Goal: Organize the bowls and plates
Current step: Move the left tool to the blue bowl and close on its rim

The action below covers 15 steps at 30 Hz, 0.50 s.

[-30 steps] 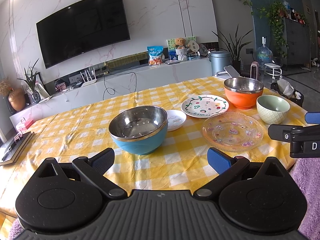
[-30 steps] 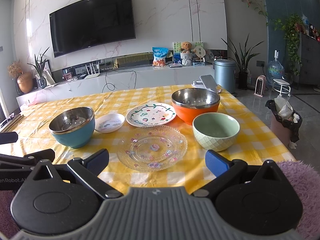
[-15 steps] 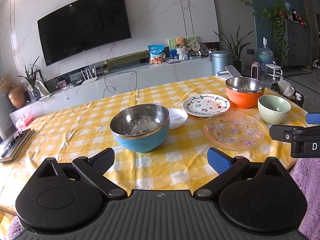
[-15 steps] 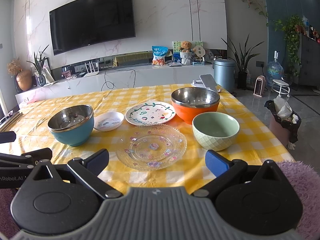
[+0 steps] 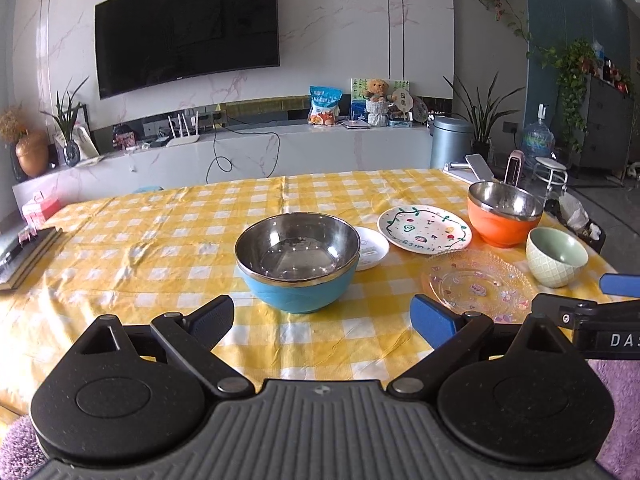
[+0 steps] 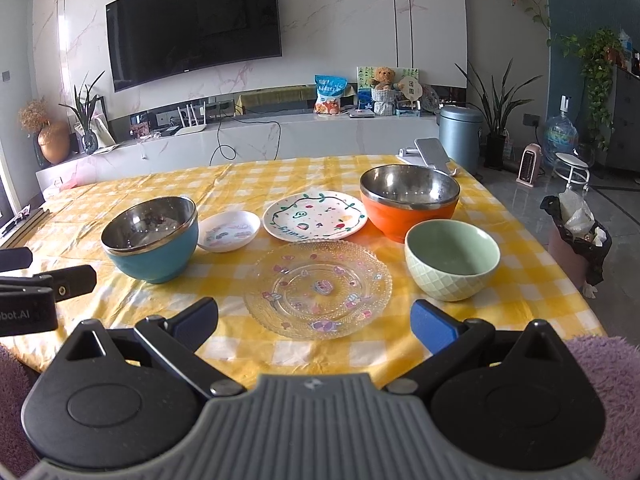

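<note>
A blue steel-lined bowl (image 5: 298, 264) (image 6: 154, 236) stands in front of my open, empty left gripper (image 5: 322, 316). A clear glass plate (image 6: 318, 288) (image 5: 478, 282) lies just ahead of my open, empty right gripper (image 6: 316, 318). A green bowl (image 6: 452, 260) (image 5: 556, 256) is to its right. An orange steel-lined bowl (image 6: 408, 200) (image 5: 504, 214), a painted white plate (image 6: 314, 216) (image 5: 424, 228) and a small white dish (image 6: 228, 231) (image 5: 372, 248) sit further back.
All stand on a yellow checked tablecloth (image 5: 160, 248) (image 6: 520, 304). Books (image 5: 24, 256) lie at the left table edge. A phone stand (image 6: 430, 156) is at the far right corner. A bin with a black bag (image 6: 576, 232) stands on the floor to the right.
Both grippers have shifted slightly, and the left view has tilted up a little. No dish has moved and both grippers stay open.
</note>
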Available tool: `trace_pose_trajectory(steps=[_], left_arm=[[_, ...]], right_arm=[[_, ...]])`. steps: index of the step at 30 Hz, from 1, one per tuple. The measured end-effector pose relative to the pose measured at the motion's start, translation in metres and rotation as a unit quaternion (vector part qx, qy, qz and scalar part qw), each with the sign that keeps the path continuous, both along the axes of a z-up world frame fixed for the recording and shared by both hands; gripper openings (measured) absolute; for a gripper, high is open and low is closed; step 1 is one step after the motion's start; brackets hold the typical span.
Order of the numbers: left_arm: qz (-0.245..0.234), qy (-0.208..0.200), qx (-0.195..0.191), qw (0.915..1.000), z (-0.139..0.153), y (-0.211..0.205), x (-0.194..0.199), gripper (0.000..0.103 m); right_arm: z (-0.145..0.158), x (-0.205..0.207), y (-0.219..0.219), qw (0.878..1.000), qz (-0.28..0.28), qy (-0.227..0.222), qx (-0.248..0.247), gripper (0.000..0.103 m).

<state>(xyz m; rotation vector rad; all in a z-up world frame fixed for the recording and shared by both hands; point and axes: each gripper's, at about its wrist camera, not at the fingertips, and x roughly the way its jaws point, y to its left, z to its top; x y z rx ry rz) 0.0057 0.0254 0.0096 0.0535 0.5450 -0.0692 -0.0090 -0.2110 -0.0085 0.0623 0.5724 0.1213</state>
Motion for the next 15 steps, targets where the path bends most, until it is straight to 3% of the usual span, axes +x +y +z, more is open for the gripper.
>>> trace_pose_trajectory(steps=[9, 13, 15], left_arm=[[0.019, 0.028, -0.048, 0.9982, 0.013, 0.032, 0.034, 0.103], [0.036, 0.029, -0.066, 0.9967, 0.018, 0.046, 0.047, 0.098], [0.041, 0.031, -0.073, 0.9961, 0.018, 0.052, 0.052, 0.092]], right_arm=[[0.02, 0.032, 0.031, 1.0, 0.011, -0.01, 0.001, 0.1], [0.024, 0.054, 0.046, 1.0, 0.016, 0.01, 0.023, 0.1], [0.023, 0.062, 0.054, 0.999, 0.014, 0.02, 0.032, 0.094]])
